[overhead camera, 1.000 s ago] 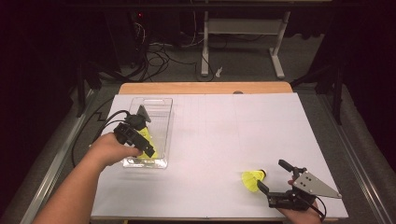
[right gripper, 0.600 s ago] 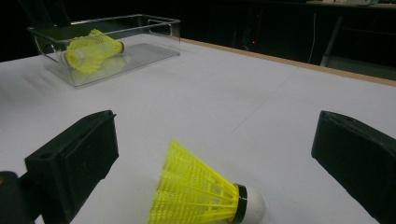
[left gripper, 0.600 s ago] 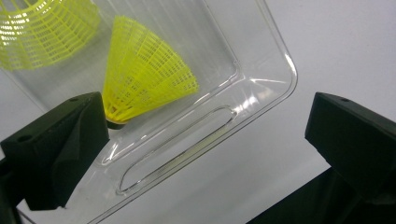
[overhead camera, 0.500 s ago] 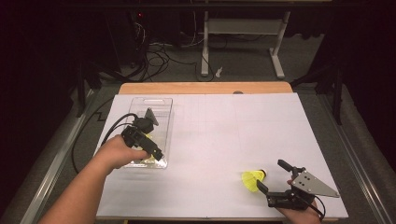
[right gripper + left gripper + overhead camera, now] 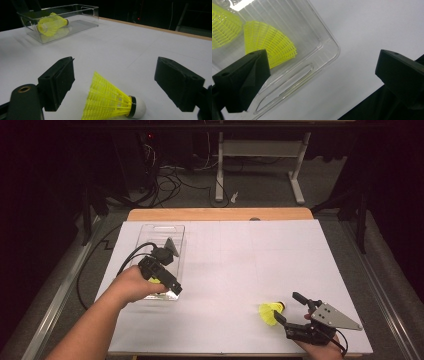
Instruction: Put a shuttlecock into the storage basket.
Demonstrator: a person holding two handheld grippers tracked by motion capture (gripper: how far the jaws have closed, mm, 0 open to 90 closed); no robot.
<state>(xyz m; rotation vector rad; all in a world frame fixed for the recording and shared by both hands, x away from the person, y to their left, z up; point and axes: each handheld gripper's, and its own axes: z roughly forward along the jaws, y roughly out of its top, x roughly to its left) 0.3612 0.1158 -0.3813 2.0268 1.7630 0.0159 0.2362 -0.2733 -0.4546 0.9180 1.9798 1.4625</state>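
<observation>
right gripper [image 5: 289, 309] jaws spread wide, empty, straddling yellow shuttlecock [image 5: 110, 102] lying on its side on white table [image 5: 240, 265], skirt toward camera, cork pointing away. left gripper [image 5: 322, 75] also wide open, empty, poised over near corner of clear tray [image 5: 312, 50] holding two more shuttlecocks [image 5: 272, 47]. risk: closing on the mesh skirt likely to crush it; off-centre closure may roll or squirt the shuttlecock sideways.
</observation>
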